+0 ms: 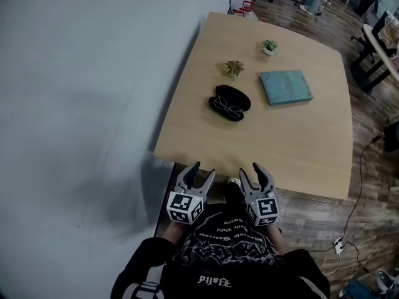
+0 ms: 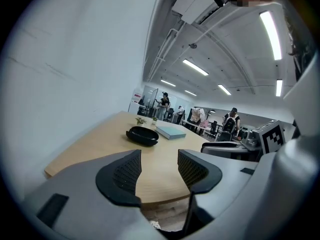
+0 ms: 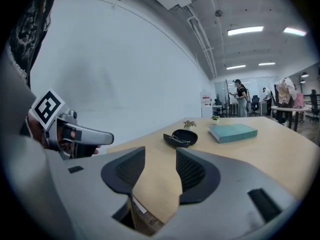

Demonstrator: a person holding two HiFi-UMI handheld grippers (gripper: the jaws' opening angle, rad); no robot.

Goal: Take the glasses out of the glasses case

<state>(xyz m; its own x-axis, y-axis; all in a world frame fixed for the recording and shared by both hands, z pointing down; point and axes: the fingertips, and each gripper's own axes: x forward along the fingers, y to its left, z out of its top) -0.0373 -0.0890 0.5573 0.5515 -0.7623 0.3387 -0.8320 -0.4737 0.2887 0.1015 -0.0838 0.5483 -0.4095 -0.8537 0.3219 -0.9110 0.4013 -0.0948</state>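
Observation:
A black glasses case [image 1: 229,103] lies open on the wooden table [image 1: 293,142], with thin-framed glasses [image 1: 227,108] resting in its lower half. The case [image 2: 142,135] appears far ahead in the left gripper view, and the case [image 3: 181,137] with the glasses [image 3: 181,140] shows in the right gripper view. Both grippers hang off the table's near edge, close to my body. My left gripper [image 1: 203,173] is open and empty. My right gripper [image 1: 250,170] is open and empty too. Neither touches the case.
A teal book [image 1: 285,86] lies right of the case. Two small potted plants [image 1: 235,68] [image 1: 269,46] stand behind it. A grey wall runs along the left. Chairs, desks and people fill the far room; a cable and power strip [image 1: 340,246] lie on the floor.

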